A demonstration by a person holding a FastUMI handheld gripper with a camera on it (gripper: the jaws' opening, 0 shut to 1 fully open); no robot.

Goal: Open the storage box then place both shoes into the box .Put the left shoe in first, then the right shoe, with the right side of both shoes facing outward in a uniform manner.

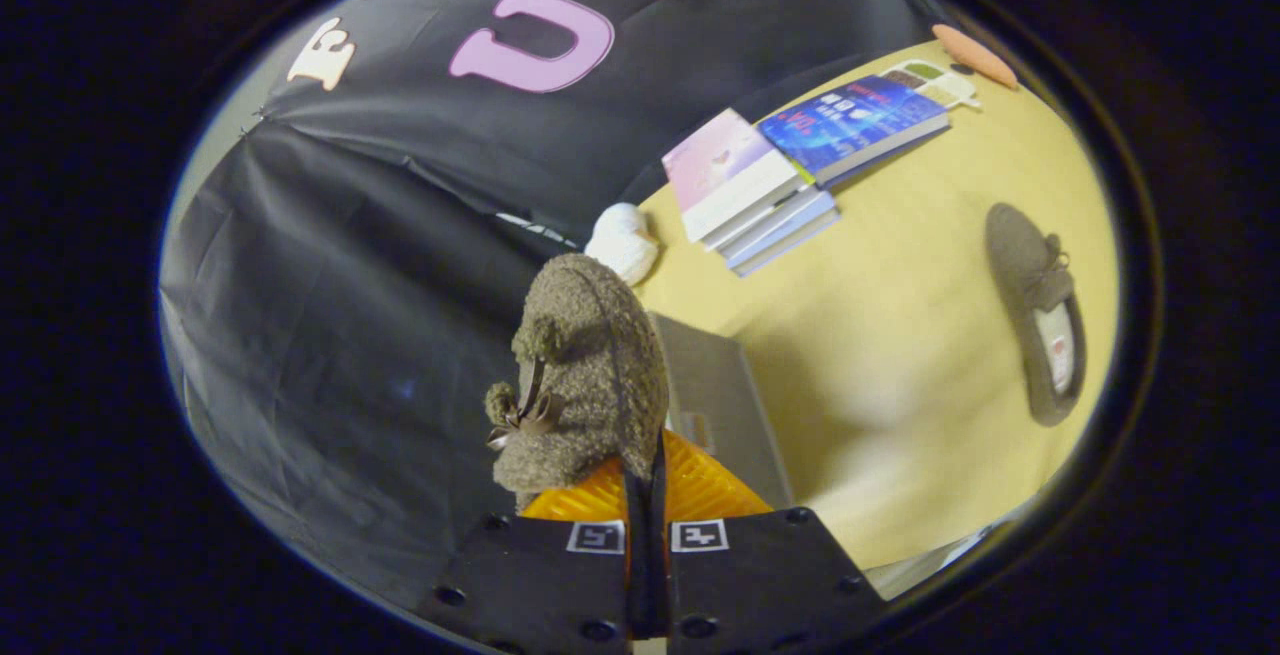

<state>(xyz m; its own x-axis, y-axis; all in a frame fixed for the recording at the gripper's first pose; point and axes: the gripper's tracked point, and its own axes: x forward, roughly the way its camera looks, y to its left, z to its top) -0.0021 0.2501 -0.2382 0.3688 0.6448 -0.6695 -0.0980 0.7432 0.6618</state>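
Note:
My gripper [645, 480] is shut on a fuzzy brown shoe [585, 375], which stands up from between the fingers with its pom-pom bow facing left. The shoe is lifted off the yellow table [900, 385], and the view is tilted. Just beyond the fingers, to the right of the held shoe, a grey flat panel of the storage box [715, 405] shows; I cannot tell how it stands. The second brown shoe [1040, 310] lies flat on the table far to the right, its insole facing up.
A stack of books [760, 195] and a blue book [855, 125] lie at the back of the table. A white fluffy object [625, 240] sits by the table's corner. An orange thing [975, 55] lies beyond the blue book.

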